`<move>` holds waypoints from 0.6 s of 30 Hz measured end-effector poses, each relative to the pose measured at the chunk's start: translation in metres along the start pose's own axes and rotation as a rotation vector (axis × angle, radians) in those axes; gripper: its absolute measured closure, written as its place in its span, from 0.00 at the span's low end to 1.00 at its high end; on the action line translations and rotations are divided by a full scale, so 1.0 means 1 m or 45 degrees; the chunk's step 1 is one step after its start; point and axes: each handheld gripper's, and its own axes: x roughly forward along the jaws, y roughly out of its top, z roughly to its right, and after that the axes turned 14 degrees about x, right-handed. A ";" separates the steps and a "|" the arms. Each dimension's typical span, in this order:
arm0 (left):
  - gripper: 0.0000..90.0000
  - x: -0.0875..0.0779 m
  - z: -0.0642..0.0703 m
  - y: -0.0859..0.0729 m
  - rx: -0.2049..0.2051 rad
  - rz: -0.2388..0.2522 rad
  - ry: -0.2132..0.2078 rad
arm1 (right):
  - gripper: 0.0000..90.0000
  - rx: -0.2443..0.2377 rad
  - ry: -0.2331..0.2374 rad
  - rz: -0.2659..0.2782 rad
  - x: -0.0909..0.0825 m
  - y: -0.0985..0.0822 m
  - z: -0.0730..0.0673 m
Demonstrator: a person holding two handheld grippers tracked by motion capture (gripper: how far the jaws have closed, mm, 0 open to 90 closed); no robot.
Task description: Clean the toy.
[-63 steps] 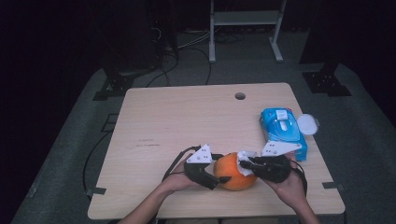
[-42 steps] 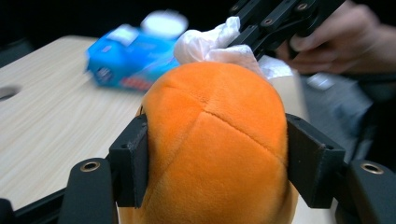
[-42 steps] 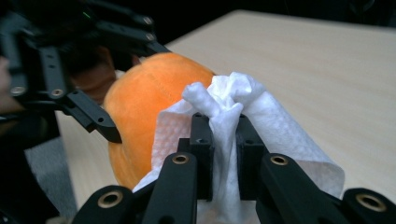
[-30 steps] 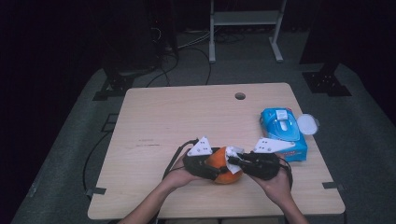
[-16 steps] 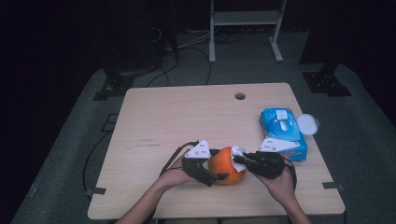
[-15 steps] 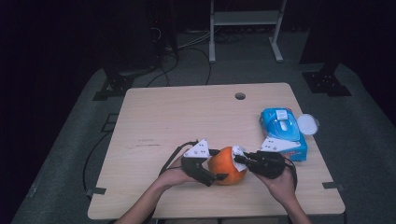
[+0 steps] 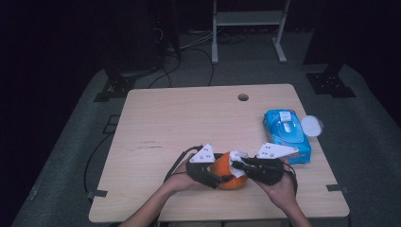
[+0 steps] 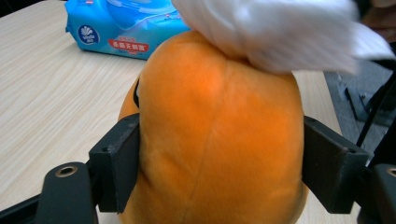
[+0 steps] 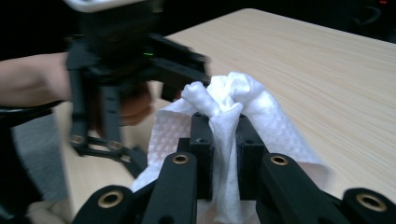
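Two grippers, one orange plush toy (image 7: 228,171), one white wipe (image 7: 238,163), one blue wipe pack (image 7: 287,134), one white lid (image 7: 311,126) beside it. Left gripper (image 7: 215,176): clamped across the toy (pads against both sides, jaws just closing further). Right gripper (image 9: 219,140): shut tight on the bunched wipe, pressed on the toy's top. Toy near the front edge of the wooden table (image 7: 189,118).
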 end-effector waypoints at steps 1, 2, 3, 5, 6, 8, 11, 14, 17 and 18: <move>0.25 0.001 0.000 -0.001 -0.009 0.009 0.006 | 0.89 0.009 -0.022 0.005 -0.001 -0.001 0.004; 0.25 0.001 0.000 -0.002 -0.013 0.012 0.008 | 0.89 0.050 -0.029 0.011 -0.004 -0.003 0.012; 0.25 0.002 0.000 -0.002 -0.014 0.017 0.009 | 0.89 0.073 -0.028 0.014 -0.005 -0.004 0.015; 0.24 0.003 0.000 -0.002 -0.011 0.024 0.008 | 0.89 0.079 -0.053 0.020 -0.008 -0.007 0.019; 0.24 0.003 0.000 -0.002 -0.011 0.025 0.009 | 0.89 0.079 -0.062 0.021 -0.010 -0.007 0.018; 0.23 0.004 0.000 -0.003 -0.023 0.027 0.014 | 0.89 0.064 -0.060 0.027 -0.011 -0.008 0.011; 0.23 0.006 -0.002 -0.004 -0.058 0.039 0.028 | 0.89 0.026 0.018 0.021 -0.005 -0.008 -0.003; 0.23 0.006 -0.002 -0.005 -0.063 0.041 0.028 | 0.89 -0.057 0.051 -0.032 0.008 -0.008 -0.018; 0.23 0.005 -0.002 -0.005 -0.082 0.046 0.033 | 0.89 -0.051 0.021 -0.015 0.006 -0.006 -0.012; 0.23 0.005 -0.002 -0.005 -0.083 0.047 0.033 | 0.89 -0.032 0.015 -0.004 0.005 -0.006 -0.009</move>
